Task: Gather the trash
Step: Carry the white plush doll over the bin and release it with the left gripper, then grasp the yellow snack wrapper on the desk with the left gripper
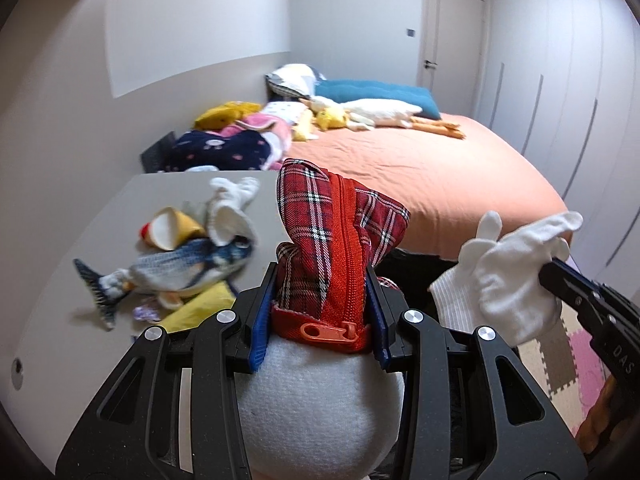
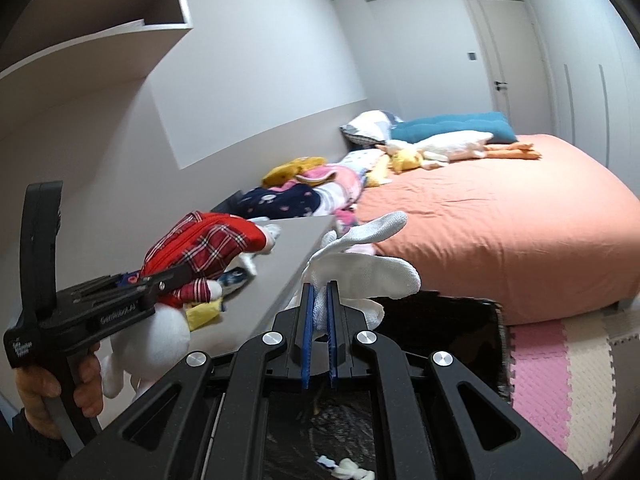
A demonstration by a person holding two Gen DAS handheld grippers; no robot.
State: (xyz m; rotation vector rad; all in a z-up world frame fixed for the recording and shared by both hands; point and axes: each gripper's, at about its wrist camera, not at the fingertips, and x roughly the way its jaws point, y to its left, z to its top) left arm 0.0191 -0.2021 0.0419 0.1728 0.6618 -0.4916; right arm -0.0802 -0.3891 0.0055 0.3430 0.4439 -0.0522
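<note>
Left gripper (image 1: 320,292) clamps plaid plush (image 1: 340,232); right gripper (image 2: 319,308), pinched tight, holds white glove (image 2: 360,268). Bin bag (image 2: 440,332) at six o'clock: release overhead.

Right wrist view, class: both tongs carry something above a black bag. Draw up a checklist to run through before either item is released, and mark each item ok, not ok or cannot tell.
1. Right tongs shut on the white glove: ok.
2. Left tongs gripping the plaid-clothed plush toy: ok.
3. Black bag open beneath the glove: ok.
4. Plush toy over the bag: not ok; in the right wrist view it hangs by the grey table edge.
5. Bag has room left: cannot tell.
</note>
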